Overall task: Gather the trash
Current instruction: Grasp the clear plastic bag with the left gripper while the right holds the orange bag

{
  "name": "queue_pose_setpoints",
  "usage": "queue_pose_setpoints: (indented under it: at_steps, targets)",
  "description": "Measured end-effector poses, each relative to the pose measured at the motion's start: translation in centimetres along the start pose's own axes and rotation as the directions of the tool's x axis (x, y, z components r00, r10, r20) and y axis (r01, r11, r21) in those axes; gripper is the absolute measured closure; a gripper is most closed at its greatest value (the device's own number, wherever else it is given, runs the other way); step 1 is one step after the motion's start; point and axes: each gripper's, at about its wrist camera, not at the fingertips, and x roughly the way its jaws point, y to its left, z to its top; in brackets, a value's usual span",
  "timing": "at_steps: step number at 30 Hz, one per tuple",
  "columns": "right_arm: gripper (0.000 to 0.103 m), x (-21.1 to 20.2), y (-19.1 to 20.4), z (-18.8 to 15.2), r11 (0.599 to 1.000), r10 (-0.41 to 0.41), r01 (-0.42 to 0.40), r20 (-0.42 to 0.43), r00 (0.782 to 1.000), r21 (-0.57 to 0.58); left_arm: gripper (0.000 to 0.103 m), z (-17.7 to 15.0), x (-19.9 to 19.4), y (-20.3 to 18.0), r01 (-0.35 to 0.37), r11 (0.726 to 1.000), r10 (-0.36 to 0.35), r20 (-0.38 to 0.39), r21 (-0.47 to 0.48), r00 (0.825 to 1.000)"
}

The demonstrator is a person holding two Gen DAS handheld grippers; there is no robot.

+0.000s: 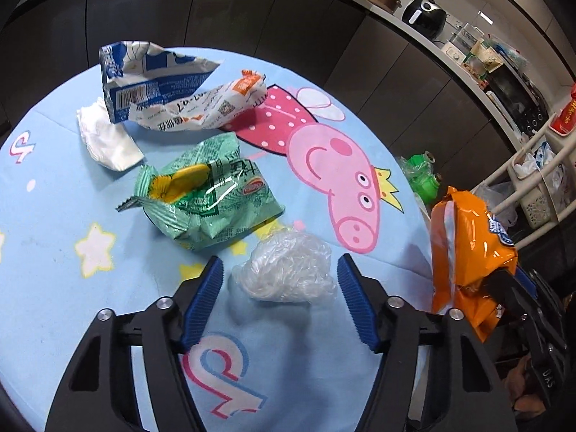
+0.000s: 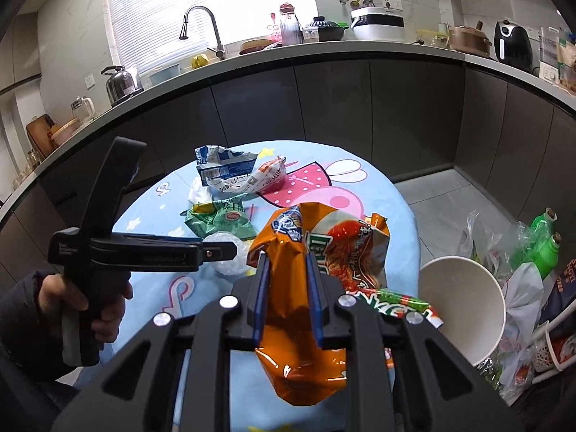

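A crumpled ball of clear plastic [image 1: 288,270] lies on the blue cartoon tablecloth [image 1: 72,288]. My left gripper [image 1: 280,262] stands open around it, with gaps between the blue pads and the plastic. My right gripper [image 2: 286,255] is shut on an orange snack bag [image 2: 324,237], held above the table's right edge; the bag [image 1: 468,237] also shows in the left wrist view. Farther back lie a green wrapper [image 1: 208,198], a white tissue [image 1: 108,140], a blue-and-white carton bag [image 1: 144,79] and a white-and-orange wrapper [image 1: 216,108].
Beside the table on the right, a large white paper cup [image 2: 464,298] lies on its side next to a clear bag with green bottles [image 2: 540,244]. A white rack [image 1: 532,165] stands further right. Dark cabinets and a cluttered counter [image 2: 324,54] run behind.
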Motion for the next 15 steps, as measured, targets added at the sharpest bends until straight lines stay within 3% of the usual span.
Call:
queue_pose_setpoints:
  at_steps: [2,3,4,5,7,15]
  targets:
    - [0.082,-0.1,-0.2,0.0,1.0,0.003,-0.003,0.004,1.0,0.007,0.052,-0.1,0.3,-0.1,-0.002,1.0,0.002,-0.011,0.003,1.0]
    - [0.082,-0.1,-0.3,0.0,1.0,0.005,-0.005,0.006,1.0,0.01,0.063,-0.2,0.4,-0.2,-0.003,1.0,0.003,-0.017,0.008,1.0]
    - [0.082,-0.1,-0.3,-0.1,1.0,0.007,-0.007,0.007,1.0,0.012,0.082,-0.3,0.6,-0.4,0.003,1.0,-0.002,-0.029,0.016,1.0]
    - [0.082,-0.2,-0.3,-0.1,1.0,0.006,-0.006,0.009,1.0,0.014,0.091,-0.4,0.7,-0.6,0.011,1.0,-0.01,-0.04,0.025,0.999]
    - [0.082,-0.6,-0.4,-0.1,1.0,0.0,0.0,0.018,1.0,0.019,0.096,-0.6,0.3,-1.0,0.017,0.999,-0.015,-0.038,0.04,0.999]
    - [0.082,-3.1,-2.2,0.4,0.997,-0.056,0.052,0.078,0.995,0.054,0.096,0.1,-3.6,-4.5,0.069,0.989,-0.074,0.037,0.131,0.997]
